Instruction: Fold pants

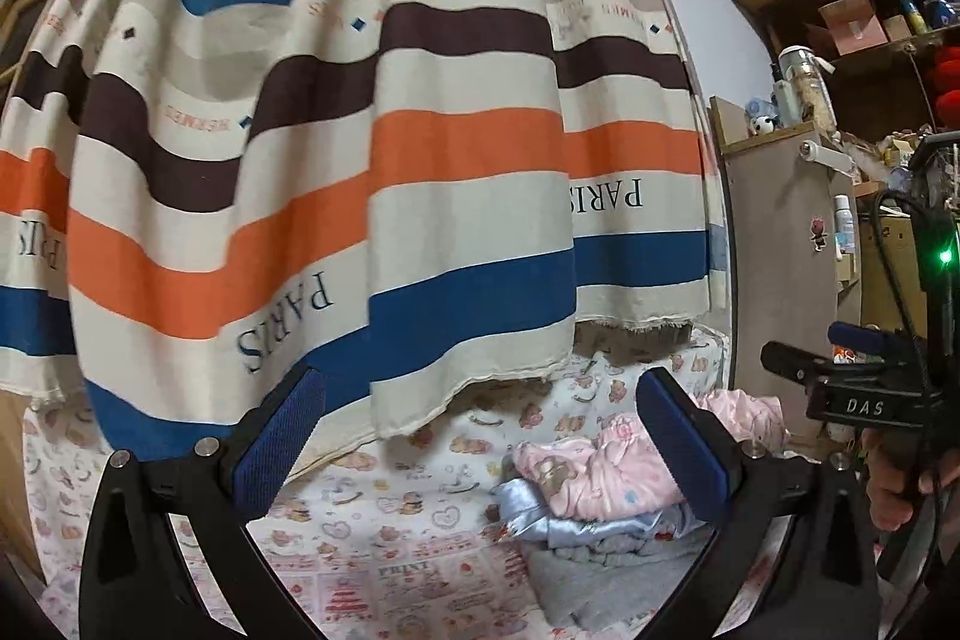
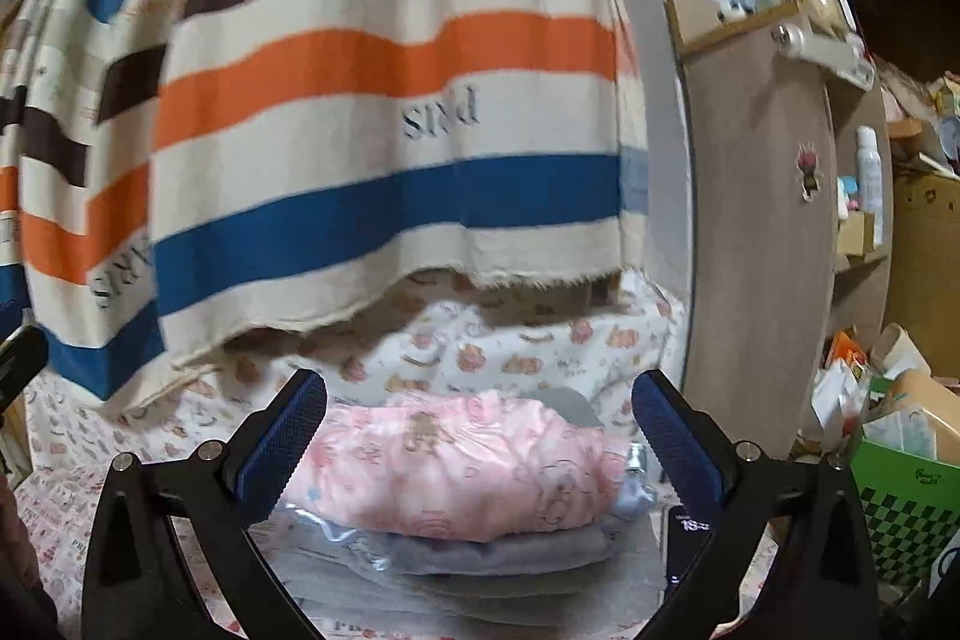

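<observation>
Both jaws gape wide and hold nothing: the left gripper [image 1: 480, 436] and the right gripper [image 2: 480, 436] touch no cloth. Just beyond the right gripper lies a stack of folded clothes, pink printed pants [image 2: 456, 466] on top of grey garments [image 2: 480, 550], resting on the patterned bedsheet [image 2: 492, 340]. Farther back hangs a striped curtain [image 2: 384, 100], with a wooden cabinet [image 2: 762, 220] at right.

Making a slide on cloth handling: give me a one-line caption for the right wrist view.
Open right gripper faces a stack topped by a pink printed garment on the bed, below a striped curtain.
</observation>
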Tool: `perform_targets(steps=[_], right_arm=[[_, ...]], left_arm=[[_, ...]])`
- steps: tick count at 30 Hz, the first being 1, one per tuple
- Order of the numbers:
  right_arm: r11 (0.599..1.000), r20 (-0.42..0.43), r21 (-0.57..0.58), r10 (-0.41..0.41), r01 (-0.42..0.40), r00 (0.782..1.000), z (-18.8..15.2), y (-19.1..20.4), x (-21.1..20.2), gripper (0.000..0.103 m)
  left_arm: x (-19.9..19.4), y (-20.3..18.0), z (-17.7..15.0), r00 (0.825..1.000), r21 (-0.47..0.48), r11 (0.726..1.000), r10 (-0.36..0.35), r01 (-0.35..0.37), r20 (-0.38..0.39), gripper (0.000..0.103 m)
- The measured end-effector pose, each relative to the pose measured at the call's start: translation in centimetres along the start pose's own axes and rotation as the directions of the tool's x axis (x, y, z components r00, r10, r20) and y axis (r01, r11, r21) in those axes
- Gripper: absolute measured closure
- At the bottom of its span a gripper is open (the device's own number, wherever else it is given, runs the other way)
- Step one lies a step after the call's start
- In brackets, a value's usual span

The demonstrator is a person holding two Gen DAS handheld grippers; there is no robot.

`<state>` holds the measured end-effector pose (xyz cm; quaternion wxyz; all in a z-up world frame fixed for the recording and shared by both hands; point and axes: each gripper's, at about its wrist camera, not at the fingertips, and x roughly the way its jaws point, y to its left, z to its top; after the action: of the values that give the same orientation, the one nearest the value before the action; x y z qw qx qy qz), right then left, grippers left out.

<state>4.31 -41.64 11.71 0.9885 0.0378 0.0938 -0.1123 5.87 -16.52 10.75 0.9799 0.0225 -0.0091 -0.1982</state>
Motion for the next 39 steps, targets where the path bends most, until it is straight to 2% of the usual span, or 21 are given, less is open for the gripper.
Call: perform_targets(steps=[3,6,10,13,15,19,21,24,28,31,35,37,39], right_arm=[[0.999,0.034,0.033,0.012,-0.013,0.999,-1.2,0.5,-0.7,0.001],[0.997,0.054,0.077,-0.029,0.024,0.998,-3.0,0.9,-0.6,0.001],[0.998,0.003,0.069,0.007,-0.007,1.000,-5.2,1.6,0.8,0.001],[0.999,0.022,0.043,-0.002,0.001,1.000,-6.6,1.9,1.4,0.001],[0.999,0.012,0.017,-0.038,0.038,0.999,-7.6,1.9,2.3,0.001],[0.996,-0.053,0.083,-0.009,0.013,0.999,-8.8,0.9,3.6,0.001],[0.997,-0.056,0.081,-0.011,0.015,0.998,-9.1,0.9,3.7,0.001],[0.998,-0.049,0.043,-0.043,0.045,0.998,-9.5,1.3,3.7,0.001],[0.999,-0.084,0.029,-0.022,0.025,0.996,-9.7,1.7,4.1,0.001],[0.999,-0.121,0.024,-0.025,0.028,0.992,-9.9,1.8,4.6,0.001],[0.999,-0.137,-0.004,-0.034,0.034,0.990,-10.0,2.3,5.0,0.001],[0.999,-0.129,-0.021,-0.029,0.026,0.991,-10.1,2.6,4.8,0.001],[0.999,-0.130,-0.038,-0.025,0.020,0.991,-10.1,3.0,4.9,0.001]], left_arm=[[-1.7,0.8,-1.1,0.999,-0.015,1.000,0.011,-0.011,0.045,0.000],[-2.8,1.8,-2.4,0.996,-0.024,0.999,0.027,-0.025,0.085,0.000],[-2.4,2.5,-4.3,0.999,-0.045,0.999,0.004,-0.002,0.043,0.000],[-2.0,2.6,-5.8,0.999,-0.041,0.999,0.023,-0.022,0.026,0.000],[-1.2,2.8,-6.8,0.999,-0.047,0.998,0.033,-0.033,-0.002,0.000],[-0.2,2.7,-8.5,0.999,-0.029,0.999,0.027,-0.028,-0.044,0.000],[0.0,2.4,-9.5,0.997,-0.006,1.000,0.027,-0.028,-0.070,0.000],[0.6,2.4,-9.9,0.993,-0.022,1.000,-0.008,0.005,-0.117,0.000],[0.7,3.0,-10.0,0.991,-0.054,0.998,0.019,-0.026,-0.129,0.000],[1.6,3.7,-10.5,0.982,-0.095,0.994,0.042,-0.061,-0.186,0.000],[3.2,4.4,-11.3,0.956,-0.120,0.987,0.069,-0.107,-0.285,0.000],[3.7,4.6,-11.6,0.945,-0.124,0.985,0.078,-0.122,-0.316,0.000],[3.8,4.6,-11.7,0.942,-0.124,0.984,0.078,-0.125,-0.327,0.000]])
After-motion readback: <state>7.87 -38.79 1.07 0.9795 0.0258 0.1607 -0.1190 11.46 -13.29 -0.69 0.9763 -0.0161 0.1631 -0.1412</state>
